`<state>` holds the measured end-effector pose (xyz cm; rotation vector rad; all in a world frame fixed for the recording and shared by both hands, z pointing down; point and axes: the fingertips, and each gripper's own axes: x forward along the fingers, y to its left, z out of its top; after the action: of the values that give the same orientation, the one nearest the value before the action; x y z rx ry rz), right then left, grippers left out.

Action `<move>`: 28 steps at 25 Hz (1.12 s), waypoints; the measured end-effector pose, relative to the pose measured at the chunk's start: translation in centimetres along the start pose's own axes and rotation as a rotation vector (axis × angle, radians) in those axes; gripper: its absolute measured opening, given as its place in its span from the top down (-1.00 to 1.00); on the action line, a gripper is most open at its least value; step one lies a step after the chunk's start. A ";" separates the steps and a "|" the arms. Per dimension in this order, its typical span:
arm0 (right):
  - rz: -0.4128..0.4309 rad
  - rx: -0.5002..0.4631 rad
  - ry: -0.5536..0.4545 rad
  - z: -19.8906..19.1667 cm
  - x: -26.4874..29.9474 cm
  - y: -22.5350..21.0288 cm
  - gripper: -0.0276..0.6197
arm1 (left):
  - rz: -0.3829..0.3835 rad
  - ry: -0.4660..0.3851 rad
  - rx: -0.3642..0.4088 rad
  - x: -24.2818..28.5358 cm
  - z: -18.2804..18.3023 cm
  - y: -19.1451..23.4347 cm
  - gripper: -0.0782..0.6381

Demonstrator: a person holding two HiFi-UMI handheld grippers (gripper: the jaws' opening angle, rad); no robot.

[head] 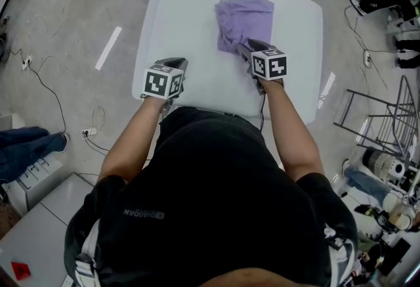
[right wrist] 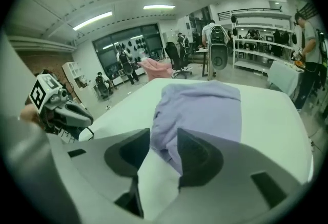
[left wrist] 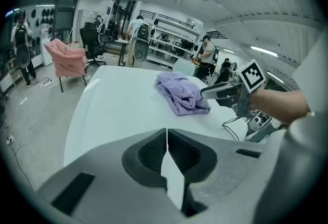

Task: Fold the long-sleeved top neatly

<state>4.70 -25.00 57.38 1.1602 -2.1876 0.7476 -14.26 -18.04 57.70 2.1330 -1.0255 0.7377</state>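
The lilac long-sleeved top [head: 244,20] lies bunched in a rough fold on the far right part of the white table [head: 184,16]. My right gripper [head: 245,47] is at the top's near edge with its jaws open. In the right gripper view the lilac cloth [right wrist: 200,110] shows in the gap ahead of the right gripper [right wrist: 164,138], and the pads do not press on it. My left gripper [head: 176,64] hovers over bare table near the front left edge, shut with nothing in it [left wrist: 166,130]. From the left gripper view the top [left wrist: 182,92] sits beside the right gripper [left wrist: 211,92].
Cables [head: 46,82] trail over the floor left of the table. A wire rack [head: 384,115] stands to the right. A pink cloth hangs over a chair [left wrist: 66,59] beyond the table's far end. People and shelves fill the room's background.
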 end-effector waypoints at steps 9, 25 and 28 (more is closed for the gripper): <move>-0.149 -0.118 0.006 -0.1 2.6 1.0 0.33 | -0.024 0.028 0.032 0.9 0.4 -2.3 0.75; -0.114 -0.124 0.080 0.4 6.9 4.1 0.80 | 0.017 0.021 -0.043 -0.3 -1.4 -1.2 0.75; -0.039 -0.110 0.133 -1.4 8.7 3.8 0.61 | 0.003 0.028 -0.018 0.2 -1.0 -1.9 0.75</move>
<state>-2.43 -27.02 63.51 1.0645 -2.0638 0.6601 -12.79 -16.43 57.86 2.1002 -1.0174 0.7547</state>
